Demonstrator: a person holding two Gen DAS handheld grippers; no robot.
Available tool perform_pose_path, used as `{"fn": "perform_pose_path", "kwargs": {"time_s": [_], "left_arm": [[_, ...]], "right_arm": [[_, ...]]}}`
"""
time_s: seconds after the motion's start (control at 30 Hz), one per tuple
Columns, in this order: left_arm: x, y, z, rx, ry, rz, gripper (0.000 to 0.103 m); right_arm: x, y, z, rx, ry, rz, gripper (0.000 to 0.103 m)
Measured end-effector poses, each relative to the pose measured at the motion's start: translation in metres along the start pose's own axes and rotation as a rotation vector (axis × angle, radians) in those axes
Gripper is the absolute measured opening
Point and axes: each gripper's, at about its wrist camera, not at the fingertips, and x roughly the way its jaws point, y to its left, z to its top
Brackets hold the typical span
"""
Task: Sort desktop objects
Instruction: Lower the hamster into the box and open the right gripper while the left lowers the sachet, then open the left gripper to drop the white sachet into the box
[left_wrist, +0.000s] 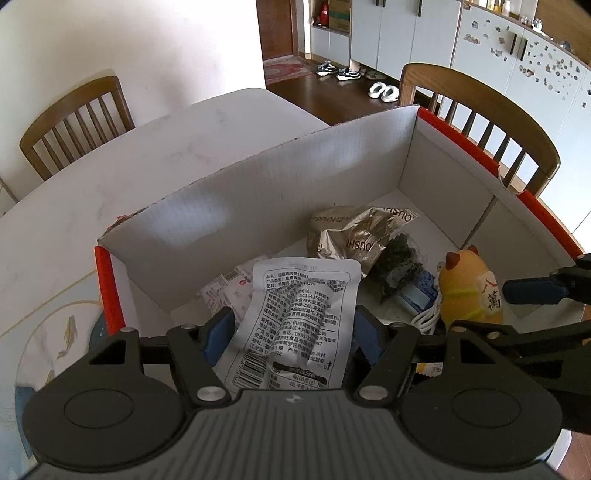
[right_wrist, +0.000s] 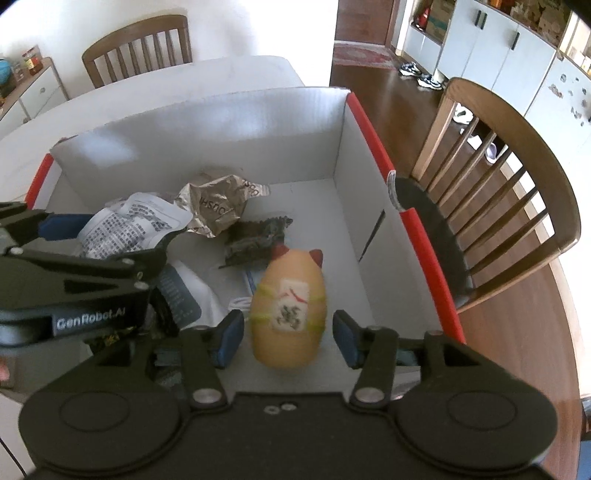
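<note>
A white cardboard box (left_wrist: 258, 192) with red edges stands on the table. My left gripper (left_wrist: 291, 325) is shut on a white printed snack packet (left_wrist: 295, 302) and holds it over the box's near left part; the right wrist view shows the same packet (right_wrist: 125, 221) in its fingers. My right gripper (right_wrist: 290, 332) is open, pointing down into the box (right_wrist: 221, 118). A yellow cat figurine (right_wrist: 288, 310) stands between its blue pads, with small gaps on both sides. In the left wrist view the figurine (left_wrist: 465, 291) is at the right.
Inside the box lie a crumpled gold foil packet (left_wrist: 351, 236), a dark packet (left_wrist: 399, 266), a pink-and-white packet (left_wrist: 229, 291) and a white cable (left_wrist: 428, 314). Wooden chairs (left_wrist: 74, 125) (right_wrist: 517, 206) stand beside the white table (left_wrist: 184, 140). The box's right side is near the table edge.
</note>
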Motion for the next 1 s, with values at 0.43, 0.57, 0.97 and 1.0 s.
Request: {"fn": "perform_pose_path", "kwargs": {"time_s": [0.43,0.57,0.97,1.0], "left_arm": [[-0.019,0.009,-0.002,-0.018,-0.029,0.009,0.071],[-0.027,0.010,-0.004,-0.015,-0.041,0.014,0.074],[-0.054,0.013,-0.013,0.005,-0.085,0.001,0.077],[-0.056,0.013,-0.014,0.008,-0.087,-0.001,0.077]], "right_arm": [[-0.022,0.005,-0.007,0.022,-0.051,0.033,0.063],[-0.030,0.005,-0.009,0.022,-0.068,0.041,0.063],[-0.056,0.002,-0.020,0.023,-0.134,0.071,0.069],[-0.059,0.002,-0.021,0.023,-0.148,0.071,0.070]]}}
